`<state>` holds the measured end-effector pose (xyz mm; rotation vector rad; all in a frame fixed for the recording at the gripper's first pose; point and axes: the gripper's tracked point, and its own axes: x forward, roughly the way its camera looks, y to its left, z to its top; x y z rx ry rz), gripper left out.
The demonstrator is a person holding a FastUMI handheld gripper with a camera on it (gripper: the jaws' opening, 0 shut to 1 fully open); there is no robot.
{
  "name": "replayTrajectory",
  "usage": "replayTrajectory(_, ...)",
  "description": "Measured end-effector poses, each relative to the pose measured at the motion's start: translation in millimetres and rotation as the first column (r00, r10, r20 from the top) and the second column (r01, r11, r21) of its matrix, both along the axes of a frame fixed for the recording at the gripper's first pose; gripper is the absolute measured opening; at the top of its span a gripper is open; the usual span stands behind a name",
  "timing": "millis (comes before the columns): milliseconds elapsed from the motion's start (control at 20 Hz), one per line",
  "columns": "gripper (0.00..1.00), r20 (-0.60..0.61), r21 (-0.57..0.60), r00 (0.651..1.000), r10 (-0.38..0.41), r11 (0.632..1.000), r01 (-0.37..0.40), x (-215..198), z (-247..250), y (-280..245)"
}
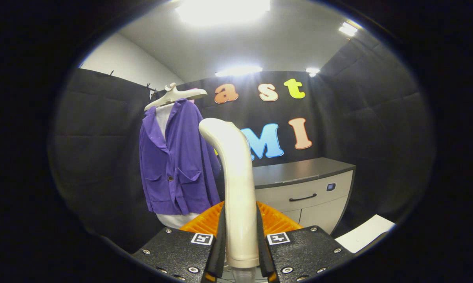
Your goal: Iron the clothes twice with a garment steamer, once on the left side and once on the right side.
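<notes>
Clothes come first by size: a purple jacket [177, 161] hangs over a white shirt [164, 118] on a pale plastic hanger [176, 95], against the booth's black quilted wall [99, 157], beyond the fingers and off to their left. The jacket's cloth is soft and slightly creased, with two patch pockets and a dark button at the front; a white hem shows below it.

To the right of the garment stands a grey cabinet [307, 192] with a dark, smooth top, a rounded front corner, a drawer with a thin dark handle and a door below. Open room lies between the jacket's right edge and the cabinet's left edge.

Next, the garment steamer [236, 184]: a glossy cream handle, tube-shaped, rising upright between the fingers and bending at its top toward the jacket, well apart from it. Behind its base sits a ribbed orange surface [275, 220].

The gripper [240, 251] is nearly closed, both fingers pressed against the sides of the steamer's handle low down, pinching it.

A flat white sheet [364, 234] lies low to the right.
</notes>
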<state>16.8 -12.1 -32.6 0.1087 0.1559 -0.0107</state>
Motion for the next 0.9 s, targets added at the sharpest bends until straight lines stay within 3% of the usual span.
replayTrajectory(350,0.35,-0.012,-0.012,0.999,-0.029,0.999,0.029,-9,0,-20)
replayTrajectory(900,0.35,-0.03,-0.012,0.999,-0.015,1.0,0.015,-9,-2,-21)
